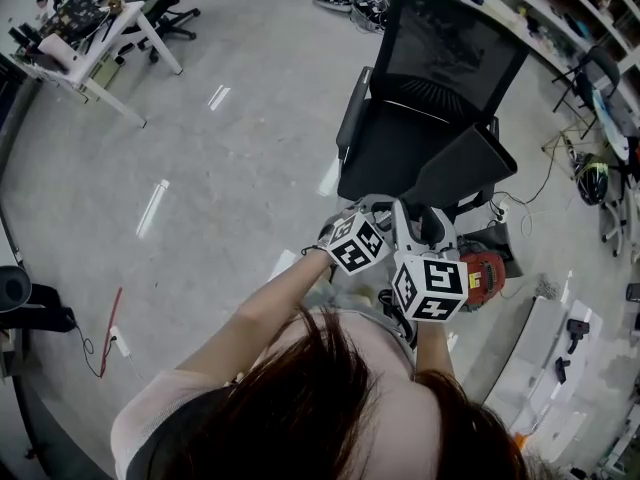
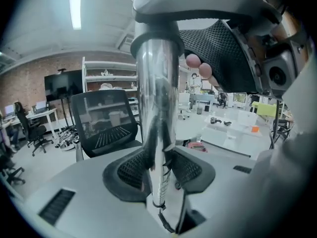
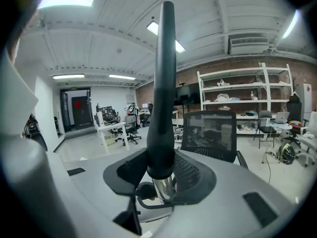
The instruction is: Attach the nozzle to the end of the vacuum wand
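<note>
Grey concrete floor [image 1: 230, 168] fills most of the room, bare and open on the left side, with only a thin red cable lying near its left edge. A white bench [image 1: 100, 53] loaded with clutter stands at the far left corner. Shelving [image 1: 540, 8] runs along the right wall, and a helmet [image 1: 592, 178] lies on the floor below it among loose cables. Another white bench [image 1: 540, 368] with a few dark tools on it sits at the near right.

A black mesh office chair [image 1: 440, 98] stands just in front of the person, close to both tools, and the red vacuum body [image 1: 485, 273] lies on the floor by its base. So the right side is crowded, and the free room is to the left.

Both tools are held up off the floor in front of the person's chest, their marker cubes nearly touching. The left hand-held gripper [image 2: 158, 170] is clamped on the shiny vacuum wand [image 2: 156, 98], which rises straight up between its jaws. A hand in a dark mesh glove [image 2: 218, 48] is close beside the wand's upper part. The right hand-held gripper [image 3: 161, 175] is closed on the base of the black nozzle [image 3: 163, 93], which tapers upward. A short length of chrome tube shows just under the nozzle's collar, so the nozzle sits on the wand's end.
</note>
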A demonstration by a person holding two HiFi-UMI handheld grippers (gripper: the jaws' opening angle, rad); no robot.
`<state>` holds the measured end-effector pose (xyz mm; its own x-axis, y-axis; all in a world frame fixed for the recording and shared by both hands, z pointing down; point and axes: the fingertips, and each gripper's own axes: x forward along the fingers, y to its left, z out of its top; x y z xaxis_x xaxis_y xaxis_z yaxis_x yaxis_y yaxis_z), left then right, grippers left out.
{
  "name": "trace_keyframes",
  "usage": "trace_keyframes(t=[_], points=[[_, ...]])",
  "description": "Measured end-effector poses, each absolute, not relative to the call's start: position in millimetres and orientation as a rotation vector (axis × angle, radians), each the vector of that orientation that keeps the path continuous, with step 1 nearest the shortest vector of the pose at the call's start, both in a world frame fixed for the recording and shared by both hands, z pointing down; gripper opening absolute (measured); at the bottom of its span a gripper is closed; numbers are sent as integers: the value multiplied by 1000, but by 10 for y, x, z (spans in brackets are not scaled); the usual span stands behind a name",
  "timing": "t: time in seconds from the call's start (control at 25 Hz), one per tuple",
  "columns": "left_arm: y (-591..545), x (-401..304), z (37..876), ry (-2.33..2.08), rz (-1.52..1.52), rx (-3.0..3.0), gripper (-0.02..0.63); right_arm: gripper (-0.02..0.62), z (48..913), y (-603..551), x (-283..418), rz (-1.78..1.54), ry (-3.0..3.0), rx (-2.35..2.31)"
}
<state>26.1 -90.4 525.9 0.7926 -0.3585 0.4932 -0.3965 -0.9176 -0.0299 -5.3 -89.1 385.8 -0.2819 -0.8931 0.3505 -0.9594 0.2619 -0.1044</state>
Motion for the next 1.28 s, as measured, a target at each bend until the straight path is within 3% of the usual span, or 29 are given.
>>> trace_keyframes(t=[0.56, 1.28], points=[[-735, 331, 5248, -447, 760, 2927, 156, 173, 3682, -806, -89, 401, -2456, 1305], [-928, 336, 5221, -701, 783, 2878, 156, 179, 3651, -989, 36, 391, -2266, 1813]])
